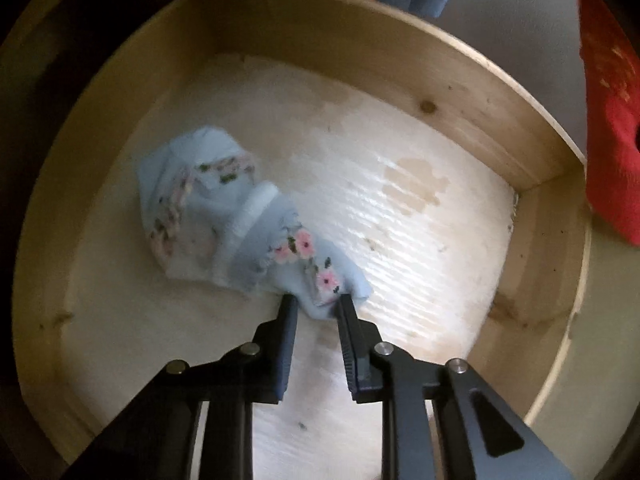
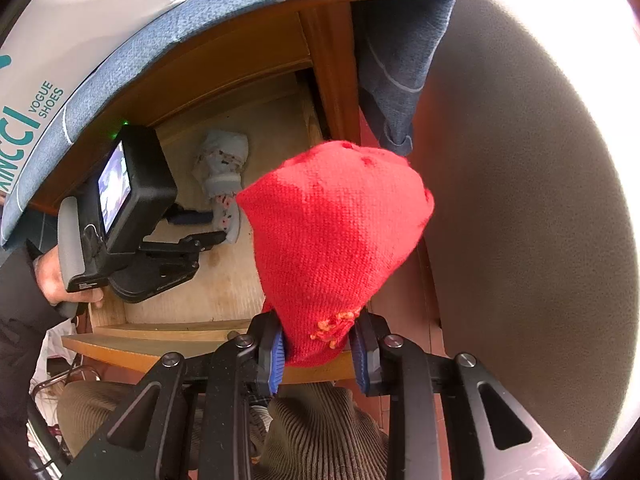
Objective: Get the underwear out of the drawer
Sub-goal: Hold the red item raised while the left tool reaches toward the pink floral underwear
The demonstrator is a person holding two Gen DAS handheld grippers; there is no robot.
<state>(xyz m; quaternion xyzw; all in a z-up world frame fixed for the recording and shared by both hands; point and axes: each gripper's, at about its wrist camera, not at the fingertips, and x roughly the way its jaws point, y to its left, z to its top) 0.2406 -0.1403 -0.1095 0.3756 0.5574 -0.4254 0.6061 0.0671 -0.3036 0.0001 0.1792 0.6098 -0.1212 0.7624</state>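
Light blue floral underwear (image 1: 224,216) lies crumpled on the floor of an open wooden drawer (image 1: 472,92). My left gripper (image 1: 317,304) is inside the drawer, its fingertips on either side of the underwear's near corner, pinching it. The right wrist view shows the left gripper (image 2: 216,228) at the underwear (image 2: 222,168) from the side. My right gripper (image 2: 320,344) is shut on a red knitted garment (image 2: 336,232) and holds it up outside the drawer. The red garment also shows at the right edge of the left wrist view (image 1: 612,132).
The drawer's pale floor (image 1: 400,208) has stains. A blue cloth (image 2: 392,80) hangs over the cabinet top, with a white shoe box (image 2: 60,40) on it. The person's corduroy trousers (image 2: 320,432) are below the right gripper. A grey wall (image 2: 520,200) is to the right.
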